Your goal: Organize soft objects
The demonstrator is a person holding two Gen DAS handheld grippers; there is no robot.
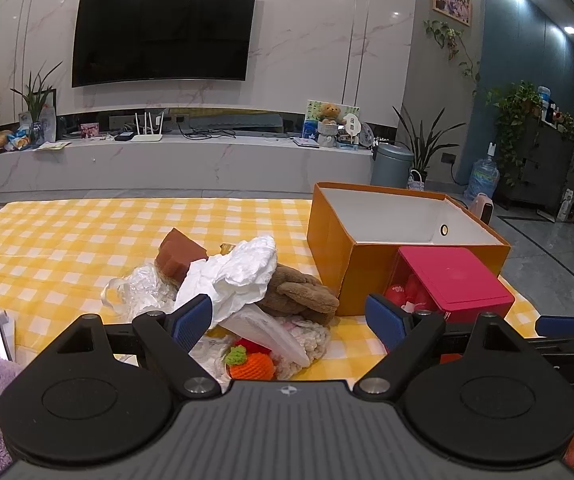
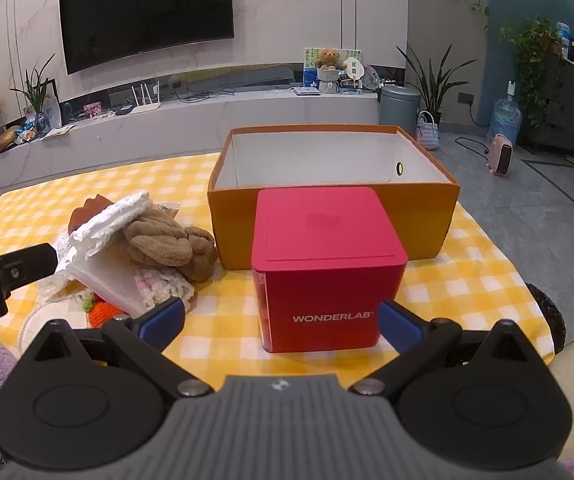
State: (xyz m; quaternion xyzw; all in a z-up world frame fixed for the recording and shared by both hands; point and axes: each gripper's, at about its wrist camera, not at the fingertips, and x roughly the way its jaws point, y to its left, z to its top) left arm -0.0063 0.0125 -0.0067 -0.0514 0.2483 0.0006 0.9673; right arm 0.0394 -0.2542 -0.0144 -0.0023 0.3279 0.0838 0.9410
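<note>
A yellow-and-white checked tablecloth (image 2: 467,280) lies under an orange cardboard box (image 2: 423,212) with a white inside, a red cube-shaped container (image 2: 327,264) lettered in white, a brown plush toy (image 1: 299,292) and an orange crocheted carrot (image 1: 253,366) with green leaves.

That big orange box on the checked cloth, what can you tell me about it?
The orange box is a large rectangular carton, likely cardboard, with orange outer walls and a plain white inside. It stands upright and open-topped, no lid in sight, and as far as the views reach, nothing lies in it. One end wall has a small round ringed hole. It sits at the far side of the yellow checked cloth. A red cube-shaped box stands just before its front wall, and the brown plush lies near its left corner.
</note>
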